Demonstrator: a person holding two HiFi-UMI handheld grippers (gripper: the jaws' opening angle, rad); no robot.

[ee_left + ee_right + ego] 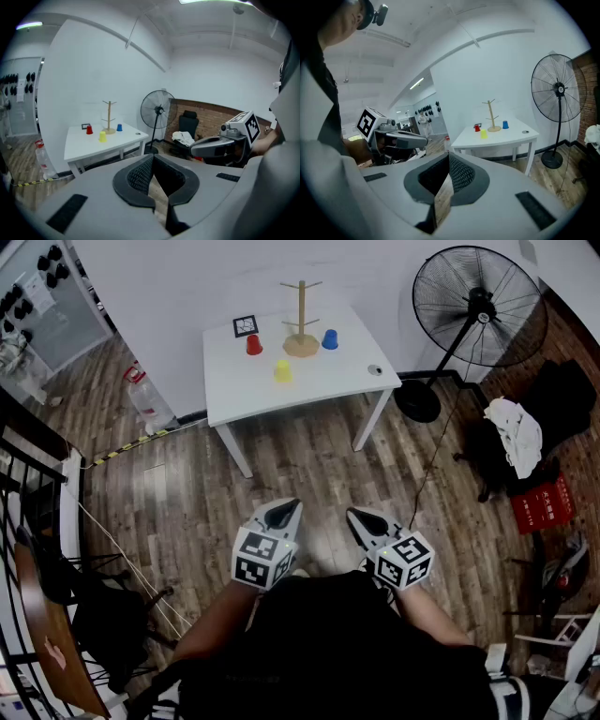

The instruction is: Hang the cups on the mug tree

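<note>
Bare wooden mug tree (pixel 301 320), upright on a round base, toward the far side of the white worktop (pixel 328 381); thin pegs sticking out from a slim post, none carrying a cup. Around its base, seen from the head view: red cup (pixel 254 345) at nine o'clock, blue cup (pixel 330 338) at three o'clock, yellow cup (pixel 283 371) at about seven o'clock, nearer the front edge. All three small, plain and tapered, standing on the worktop apart from the tree and from each other. Handles too small to make out.

Well apart from all of this, at six o'clock across a stretch of wood-plank floor: left gripper (pixel 281 512) and right gripper (pixel 361 518), held side by side low in front of the person's dark-clothed body, forearms bent in, both aimed at the worktop and tipped slightly down. Left jaws pressed together with nothing between the ribbed black pads (pixel 140 176); right jaws likewise closed and empty, pads (pixel 461 173) meeting at the tips.

Black pedestal fan (pixel 478 306) on the floor at two o'clock of the worktop.
</note>
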